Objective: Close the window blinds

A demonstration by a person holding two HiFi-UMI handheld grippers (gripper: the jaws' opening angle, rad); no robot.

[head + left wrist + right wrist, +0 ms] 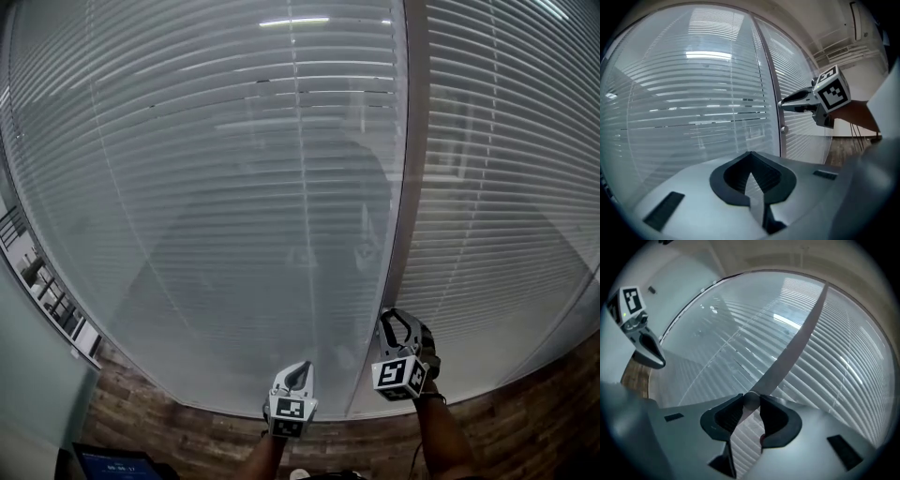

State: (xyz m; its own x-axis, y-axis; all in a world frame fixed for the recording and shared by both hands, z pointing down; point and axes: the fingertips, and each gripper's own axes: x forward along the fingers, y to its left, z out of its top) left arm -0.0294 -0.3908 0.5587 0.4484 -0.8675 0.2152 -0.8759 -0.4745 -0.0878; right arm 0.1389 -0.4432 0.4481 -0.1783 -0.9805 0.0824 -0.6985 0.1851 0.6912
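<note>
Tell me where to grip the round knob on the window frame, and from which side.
Grip the knob across its round rim, coming straight at the frame post it juts from. Its round shape offers two opposite sides and lets it turn. The right gripper is closed on it that way.

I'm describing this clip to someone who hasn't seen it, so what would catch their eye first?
Pale horizontal blinds fill nearly the whole head view, split by a grey upright frame post. Low on that post, the right hand-held gripper is clamped on a small round knob. The left hand-held gripper hangs beside it with its jaws together, holding nothing.
</note>
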